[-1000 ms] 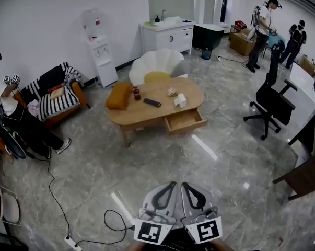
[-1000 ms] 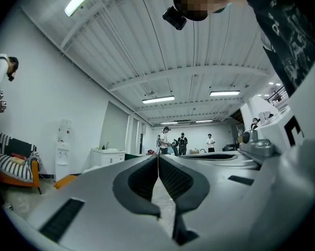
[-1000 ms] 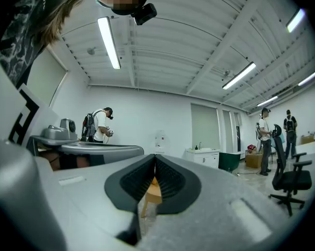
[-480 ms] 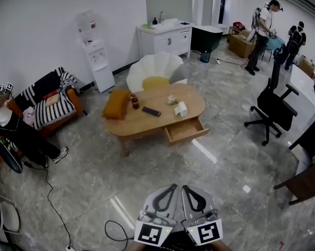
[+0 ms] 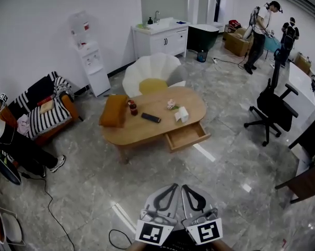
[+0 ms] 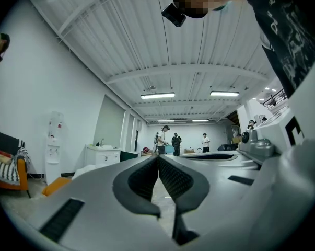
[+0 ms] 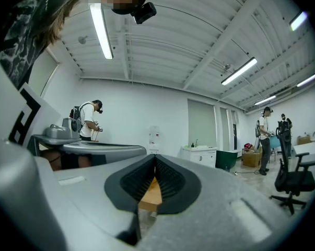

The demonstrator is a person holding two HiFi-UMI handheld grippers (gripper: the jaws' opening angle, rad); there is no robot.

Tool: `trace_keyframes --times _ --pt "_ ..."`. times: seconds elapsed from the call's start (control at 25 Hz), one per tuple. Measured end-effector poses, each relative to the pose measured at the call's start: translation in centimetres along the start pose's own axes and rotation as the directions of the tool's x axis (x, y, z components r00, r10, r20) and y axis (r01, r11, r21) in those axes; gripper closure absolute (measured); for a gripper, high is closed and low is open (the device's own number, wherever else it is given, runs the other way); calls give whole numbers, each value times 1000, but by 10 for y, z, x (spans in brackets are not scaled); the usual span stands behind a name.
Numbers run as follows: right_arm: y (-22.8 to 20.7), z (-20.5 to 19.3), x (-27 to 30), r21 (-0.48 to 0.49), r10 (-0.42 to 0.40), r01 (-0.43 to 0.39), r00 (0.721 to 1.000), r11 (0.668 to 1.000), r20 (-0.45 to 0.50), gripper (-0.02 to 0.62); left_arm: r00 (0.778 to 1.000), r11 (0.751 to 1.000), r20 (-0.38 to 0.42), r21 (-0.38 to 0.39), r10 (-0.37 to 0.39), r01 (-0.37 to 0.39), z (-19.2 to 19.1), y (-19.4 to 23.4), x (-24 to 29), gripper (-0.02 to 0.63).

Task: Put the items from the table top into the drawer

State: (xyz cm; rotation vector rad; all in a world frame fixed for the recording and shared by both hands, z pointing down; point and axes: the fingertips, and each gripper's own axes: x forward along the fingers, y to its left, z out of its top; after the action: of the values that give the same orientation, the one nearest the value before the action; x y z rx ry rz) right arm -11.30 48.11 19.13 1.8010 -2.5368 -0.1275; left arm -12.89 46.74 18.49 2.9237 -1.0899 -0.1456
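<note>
The oval wooden table (image 5: 127, 130) stands far ahead in the head view, its drawer (image 5: 187, 136) pulled open at the front. On the top lie an orange cushion (image 5: 114, 110), a dark jar (image 5: 132, 107), a black remote (image 5: 151, 117), a small pink item (image 5: 171, 104) and a white tissue box (image 5: 181, 114). My left gripper (image 5: 173, 184) and right gripper (image 5: 183, 184) sit side by side at the bottom edge, well short of the table. Both are shut and empty. In the gripper views the left gripper (image 6: 158, 158) and the right gripper (image 7: 155, 158) show pads pressed together.
A white shell chair (image 5: 152, 69) stands behind the table, and a striped sofa (image 5: 42, 106) is at the left with a seated person (image 5: 11, 140). A black office chair (image 5: 275, 106) is at the right. A cable (image 5: 55, 213) lies on the floor. Two people (image 5: 259, 27) stand at the back.
The table and drawer have drawn nearer and lower in the head view as I walk towards them. Both grippers stay shut at the same spot in the view.
</note>
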Motion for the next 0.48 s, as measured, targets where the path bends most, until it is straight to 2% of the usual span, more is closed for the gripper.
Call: trace_keyframes --times 0.28,0.48 --pt "-2 -1 40 -1 -44 44 999 999 3 594 999 999 6 -4 -54 54 1 35 18 594" --pt "-3 -2 58 -6 -66 66 998 998 -5 594 998 998 -5 -4 -59 59 2 54 25 594"
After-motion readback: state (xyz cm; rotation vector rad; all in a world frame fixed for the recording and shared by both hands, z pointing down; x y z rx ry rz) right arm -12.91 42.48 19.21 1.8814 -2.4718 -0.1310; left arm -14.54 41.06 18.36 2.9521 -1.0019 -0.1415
